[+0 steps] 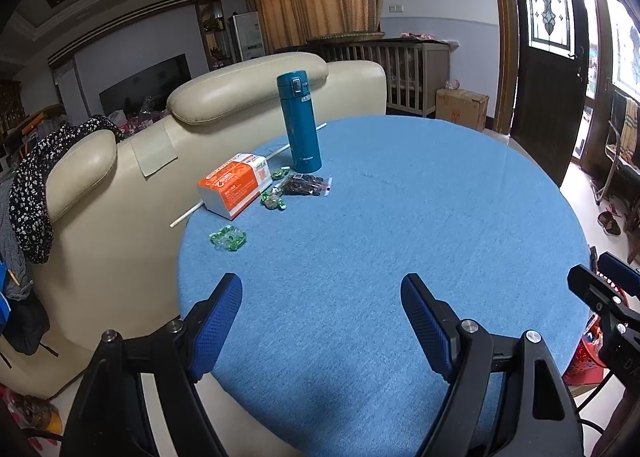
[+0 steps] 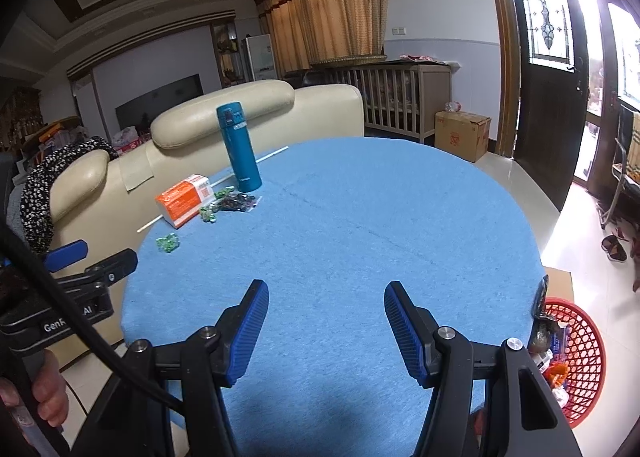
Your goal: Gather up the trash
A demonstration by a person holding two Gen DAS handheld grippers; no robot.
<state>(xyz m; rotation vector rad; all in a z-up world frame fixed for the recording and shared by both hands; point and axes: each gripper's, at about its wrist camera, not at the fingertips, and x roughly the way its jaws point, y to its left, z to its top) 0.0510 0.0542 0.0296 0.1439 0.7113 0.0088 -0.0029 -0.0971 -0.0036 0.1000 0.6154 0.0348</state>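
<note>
A round table with a blue cloth carries trash at its far left: green candy wrappers near the edge, more green wrappers, and a clear bag of dark bits. A red mesh basket with trash in it stands on the floor at the right. My left gripper is open and empty over the near table edge. My right gripper is open and empty, right of the left one.
An orange and white box, a teal flask and a thin white stick lie at the far left. A cream sofa stands behind the table. A cardboard box sits on the floor.
</note>
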